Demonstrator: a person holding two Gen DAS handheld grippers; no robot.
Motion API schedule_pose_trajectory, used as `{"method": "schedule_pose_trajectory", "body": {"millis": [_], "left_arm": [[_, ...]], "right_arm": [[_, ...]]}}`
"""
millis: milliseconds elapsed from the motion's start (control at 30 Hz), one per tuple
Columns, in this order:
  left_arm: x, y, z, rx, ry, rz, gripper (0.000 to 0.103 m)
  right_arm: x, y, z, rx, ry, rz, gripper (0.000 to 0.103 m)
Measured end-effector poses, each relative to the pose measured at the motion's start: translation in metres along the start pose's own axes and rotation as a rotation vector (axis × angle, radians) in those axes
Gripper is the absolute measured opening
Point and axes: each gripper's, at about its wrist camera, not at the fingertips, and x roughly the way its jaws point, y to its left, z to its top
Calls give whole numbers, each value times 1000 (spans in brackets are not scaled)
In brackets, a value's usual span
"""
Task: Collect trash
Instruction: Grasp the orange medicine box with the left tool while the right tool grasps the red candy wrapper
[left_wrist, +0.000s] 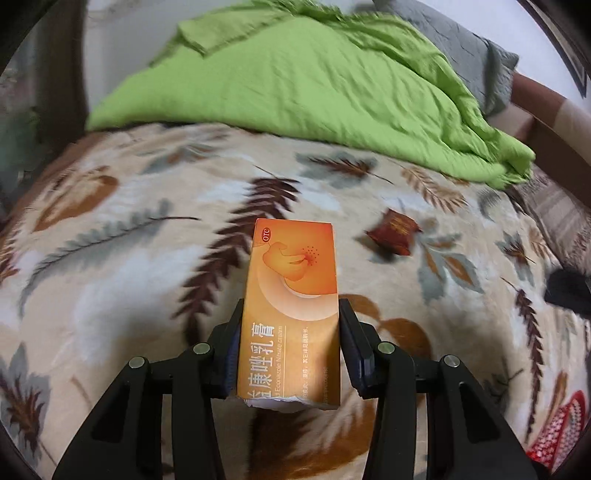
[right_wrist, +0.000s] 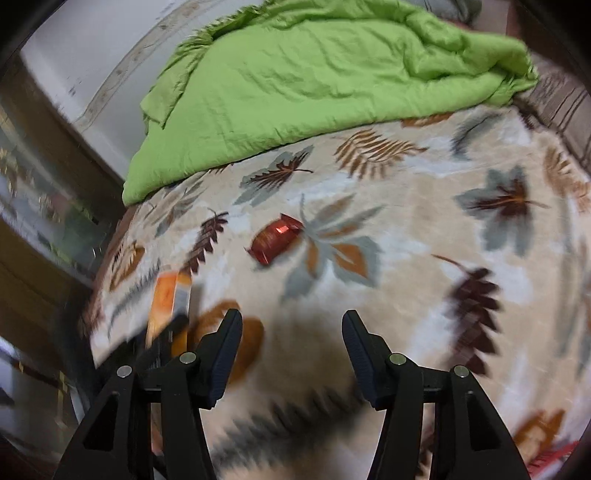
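Left tool (left_wrist: 291, 308), right tool (right_wrist: 291, 319): matte black angular arms, round silver screws, dark ribbed pads.

Landmark: we take the red wrapper (right_wrist: 276, 240), lying on the leaf-print blanket (right_wrist: 424, 240).
Right gripper (right_wrist: 291, 317): nearer us than the wrapper, jaws apart, nothing between them.
Orange box (right_wrist: 166, 299): left of the wrapper, nearer us, blurred.
Green quilt (right_wrist: 314, 74): beyond the wrapper.
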Motion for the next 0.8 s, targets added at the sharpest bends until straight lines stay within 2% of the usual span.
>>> {"method": "schedule_pose_trajectory", "body": {"millis": [133,267,400,567,633,667,700,800], "left_arm": [[0,14,-1,-53,-26,22,45],[4,19,-2,-72,-23,13,45],[7,17,-2,-65,-17,1,45],[11,19,-2,-72,-1,-18,45],[12,20,-2,-78,2,-23,45],[12,20,-2,-79,3,-25,45],[13,20,-2,-80,4,-27,45],[13,20,-2,-82,7,-35,45]], "right_arm": [[51,9,31,75,79,11,61],[98,14,54,160,116,2,61],[131,12,63,226,143,-49,61],[159,16,67,224,167,-104,61],[162,20,67,197,161,-126,57],[161,23,66,166,156,-144,47],[162,24,65,147,158,-148,44],[151,22,57,105,148,-124,40]]}}
